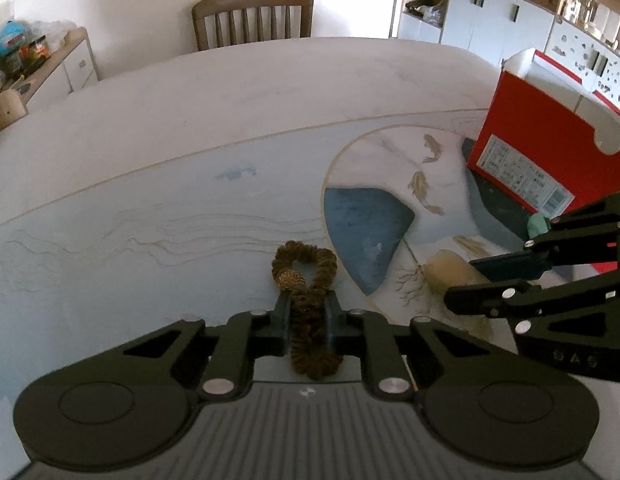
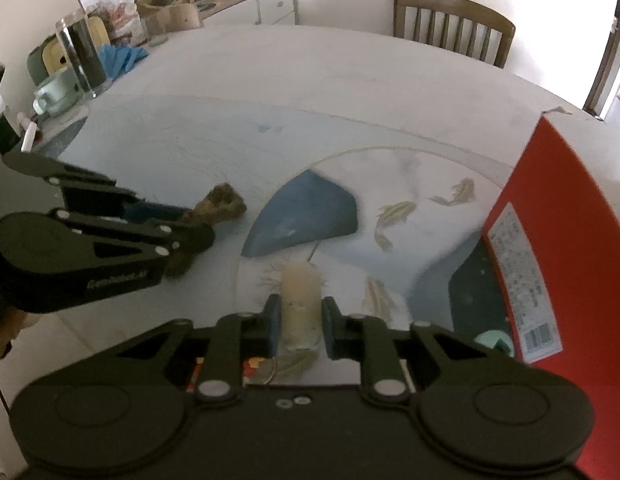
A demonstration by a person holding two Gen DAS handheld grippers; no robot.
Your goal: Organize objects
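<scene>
A brown fuzzy hair scrunchie [image 1: 305,276] lies on the painted table [image 1: 189,120], and my left gripper [image 1: 307,304] is shut on its near half. To its right, a cream fluffy roll-shaped hair tie [image 2: 299,288] lies on the table's fish pattern, with my right gripper [image 2: 299,308] shut on it. In the left wrist view the right gripper [image 1: 466,280] reaches in from the right over the cream hair tie [image 1: 450,272]. The right wrist view shows the left gripper [image 2: 189,224] at the left, closed on the brown scrunchie [image 2: 225,200].
A red shoebox [image 1: 550,136] with a white label stands on the table at the right, a small mint-green object [image 2: 496,340] at its near corner. A glass jar [image 2: 81,56], a mint mug [image 2: 55,92] and blue cloth crowd the far left. A wooden chair [image 1: 251,16] stands behind the table.
</scene>
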